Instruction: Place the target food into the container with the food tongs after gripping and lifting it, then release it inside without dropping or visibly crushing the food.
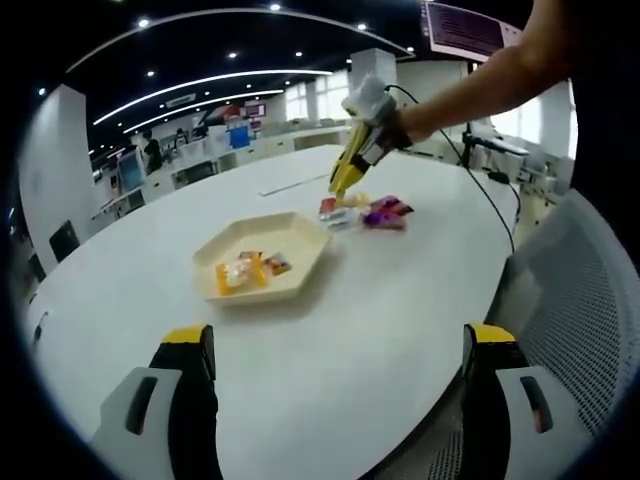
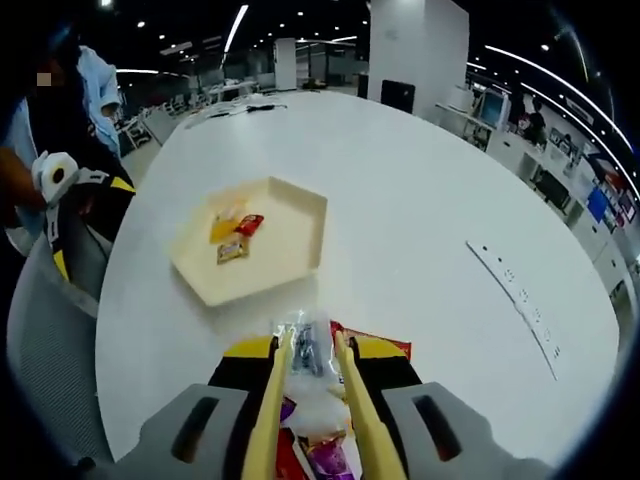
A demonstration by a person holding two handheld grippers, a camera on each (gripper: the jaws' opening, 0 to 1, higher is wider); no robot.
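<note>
A cream hexagonal tray (image 1: 300,235) (image 2: 290,235) sits mid-table with a few snack packets (image 1: 245,270) (image 2: 232,235) inside. My right gripper (image 2: 312,370) (image 1: 362,135) is shut on yellow food tongs (image 2: 275,400) (image 1: 345,170). Their tips straddle a clear-wrapped packet (image 2: 310,345) on top of a pile of colourful snack packets (image 1: 375,212) beside the tray; whether they squeeze it I cannot tell. My left gripper (image 1: 340,345) (image 2: 85,215) hovers open near the table edge on the tray's other side, with nothing between its jaws.
The table (image 1: 330,340) is large, white and oval. A thin white strip (image 2: 515,300) lies on it past the pile. A grey mesh chair (image 1: 575,300) stands at the table edge by the person. Desks and monitors fill the room behind.
</note>
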